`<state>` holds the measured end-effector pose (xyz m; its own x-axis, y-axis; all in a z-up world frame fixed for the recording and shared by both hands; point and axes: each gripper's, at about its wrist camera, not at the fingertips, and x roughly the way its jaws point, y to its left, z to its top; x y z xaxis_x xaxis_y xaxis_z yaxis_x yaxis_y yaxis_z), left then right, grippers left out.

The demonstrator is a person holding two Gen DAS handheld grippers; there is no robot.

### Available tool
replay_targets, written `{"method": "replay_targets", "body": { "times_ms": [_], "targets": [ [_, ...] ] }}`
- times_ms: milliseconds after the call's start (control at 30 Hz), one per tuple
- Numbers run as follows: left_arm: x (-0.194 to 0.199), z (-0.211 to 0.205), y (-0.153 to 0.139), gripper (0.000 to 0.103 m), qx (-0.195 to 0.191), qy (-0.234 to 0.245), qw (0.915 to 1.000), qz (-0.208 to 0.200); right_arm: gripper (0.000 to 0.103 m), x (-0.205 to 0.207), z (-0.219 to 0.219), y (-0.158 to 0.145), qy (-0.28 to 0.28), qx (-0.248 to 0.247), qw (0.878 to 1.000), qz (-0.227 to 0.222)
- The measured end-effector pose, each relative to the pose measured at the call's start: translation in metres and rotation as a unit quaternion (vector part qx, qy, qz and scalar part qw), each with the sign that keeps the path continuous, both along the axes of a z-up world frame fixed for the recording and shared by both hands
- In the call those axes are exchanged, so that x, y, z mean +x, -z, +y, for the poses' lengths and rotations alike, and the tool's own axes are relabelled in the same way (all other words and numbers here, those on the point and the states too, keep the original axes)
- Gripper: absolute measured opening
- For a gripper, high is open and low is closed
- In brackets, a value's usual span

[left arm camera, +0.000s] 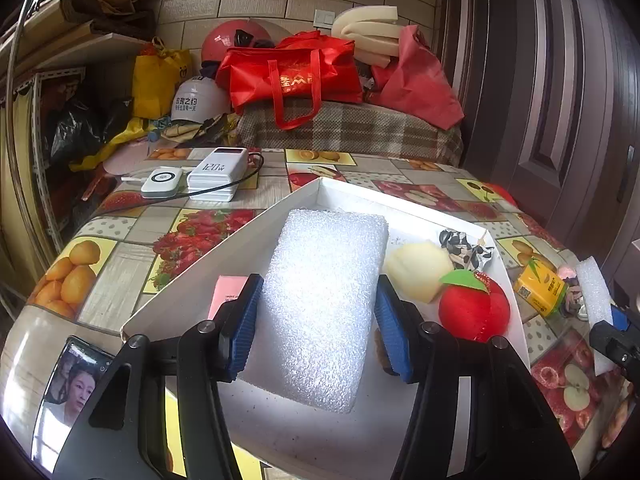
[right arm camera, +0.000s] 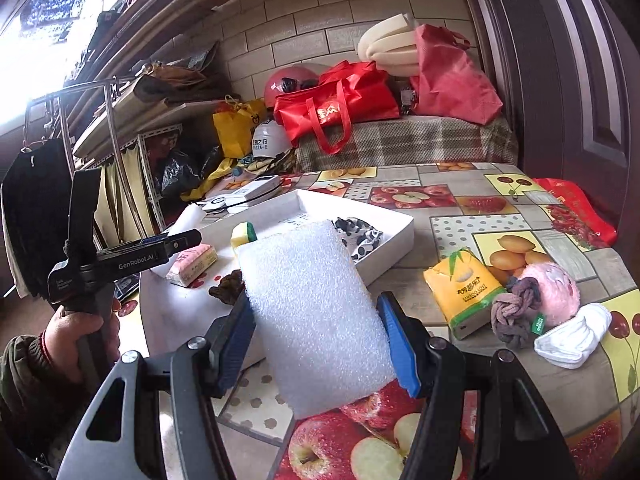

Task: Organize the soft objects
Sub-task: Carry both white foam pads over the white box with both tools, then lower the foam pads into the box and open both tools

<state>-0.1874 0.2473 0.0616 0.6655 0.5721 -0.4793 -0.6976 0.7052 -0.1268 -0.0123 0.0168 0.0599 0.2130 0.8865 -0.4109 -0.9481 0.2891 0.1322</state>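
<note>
Both tongs are loaded, each with a slab of white packing foam. The left tongs (left arm camera: 320,316) are clenched on a foam block (left arm camera: 324,304), blue pads pressed against its two long sides, and the block hangs right over the white tray (left arm camera: 224,248) with its long axis running away from the hand, toward the tray's far corner. That is the relation that matters: the foam is already above the tray, lined up roughly with the bare strip between the pink packet (left arm camera: 228,292) at the near left and the cream foam fruit (left arm camera: 418,270) and red plush apple (left arm camera: 474,308) at the right. A black-and-white patterned cloth (left arm camera: 464,246) lies further back on that right side.

The right tongs (right arm camera: 318,332) grip a second foam block (right arm camera: 316,316) the same way, across its width, long axis pointing up and away with a lean to the left. This one is not over the tray yet; the tray (right arm camera: 396,236) lies ahead and slightly left, with the fruit-print desk (right arm camera: 460,232) under the slab's near end. So the left hand (right arm camera: 80,340) is clearly the nearer one, and I'd judge it sets down first while the right one waits its turn.

Still out on the desk to the right: a yellow tissue pack (right arm camera: 464,292), a grey knotted rope toy (right arm camera: 514,312), a pink plush (right arm camera: 556,292) and a white sock (right arm camera: 572,338), all huddled close together.
</note>
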Motion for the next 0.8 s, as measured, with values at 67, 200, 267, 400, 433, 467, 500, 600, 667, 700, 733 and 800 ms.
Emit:
{"method": "replay_targets", "body": {
  "times_ms": [67, 200, 267, 400, 433, 467, 500, 600, 667, 700, 733, 800],
  "targets": [
    [0.000, 0.000, 0.000, 0.055, 0.000, 0.001, 1.0000, 0.000, 0.062, -0.011, 0.009, -0.003, -0.001, 0.012, 1.000, -0.012],
    [0.000, 0.000, 0.000, 0.055, 0.000, 0.001, 1.0000, 0.001, 0.062, -0.032, 0.035, -0.003, -0.036, 0.008, 0.999, -0.038],
    [-0.001, 0.001, 0.000, 0.055, 0.000, 0.000, 1.0000, 0.001, 0.062, -0.043, 0.049, -0.004, -0.052, 0.004, 0.997, -0.052],
    [-0.003, 0.004, 0.001, 0.056, -0.003, -0.006, 1.0000, 0.000, 0.062, -0.053, 0.075, -0.002, -0.071, -0.007, 0.996, -0.057],
    [-0.003, 0.005, 0.002, 0.056, -0.004, -0.007, 1.0000, 0.000, 0.062, -0.054, 0.081, 0.000, -0.072, -0.010, 0.996, -0.054],
    [-0.004, 0.006, 0.002, 0.056, -0.006, -0.009, 0.9999, 0.001, 0.062, -0.054, 0.086, 0.001, -0.071, -0.014, 0.996, -0.051],
    [-0.004, 0.007, 0.002, 0.056, -0.007, -0.011, 0.9999, 0.002, 0.062, -0.052, 0.092, 0.001, -0.068, -0.019, 0.996, -0.048],
    [-0.003, 0.006, 0.003, 0.056, -0.006, -0.017, 0.9998, 0.008, 0.062, -0.047, 0.103, 0.004, -0.058, -0.028, 0.997, -0.035],
    [-0.001, 0.004, 0.003, 0.056, -0.002, -0.020, 0.9997, 0.011, 0.063, -0.044, 0.108, 0.005, -0.052, -0.034, 0.998, -0.029],
    [-0.001, 0.004, 0.003, 0.056, 0.001, -0.021, 0.9997, 0.013, 0.063, -0.043, 0.110, 0.006, -0.049, -0.039, 0.998, -0.026],
    [0.000, 0.003, 0.003, 0.056, 0.004, -0.023, 0.9996, 0.015, 0.064, -0.042, 0.110, 0.006, -0.048, -0.042, 0.998, -0.025],
    [0.000, 0.001, 0.002, 0.059, 0.012, -0.037, 0.9991, 0.019, 0.073, -0.042, 0.107, 0.006, -0.036, -0.039, 0.998, -0.027]
  ]
}}
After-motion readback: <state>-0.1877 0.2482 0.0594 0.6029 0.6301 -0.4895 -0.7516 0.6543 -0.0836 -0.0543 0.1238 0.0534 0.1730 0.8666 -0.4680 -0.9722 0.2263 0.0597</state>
